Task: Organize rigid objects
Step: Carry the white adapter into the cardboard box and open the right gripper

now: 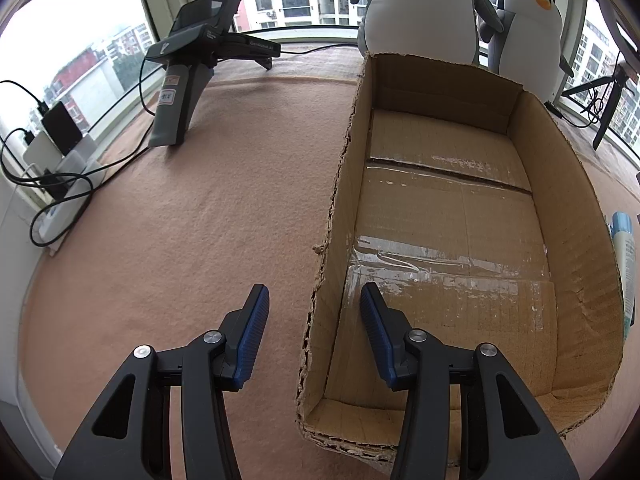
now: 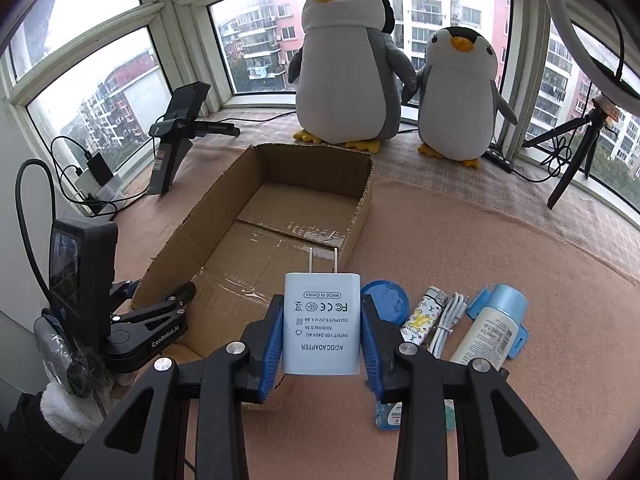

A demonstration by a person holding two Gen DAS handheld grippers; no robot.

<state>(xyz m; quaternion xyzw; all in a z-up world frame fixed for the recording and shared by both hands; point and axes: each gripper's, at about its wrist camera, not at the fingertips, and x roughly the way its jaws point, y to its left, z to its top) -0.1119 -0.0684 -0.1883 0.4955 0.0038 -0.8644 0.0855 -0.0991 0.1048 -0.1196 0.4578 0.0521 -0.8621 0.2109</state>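
Surface: a table [image 2: 500,240] covered in pinkish felt cloth.
Middle: an open cardboard box [image 2: 360,204].
Right of box: blue lid [image 2: 386,296], lighter [image 2: 422,314], white cable [image 2: 448,320], lotion bottle [image 2: 488,330].
Back: two plush penguins [image 2: 344,68].

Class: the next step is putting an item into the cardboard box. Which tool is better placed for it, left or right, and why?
Right. The right tool already grips the adapter beside the box. The left tool is open and holds nothing, straddling the box's left wall.
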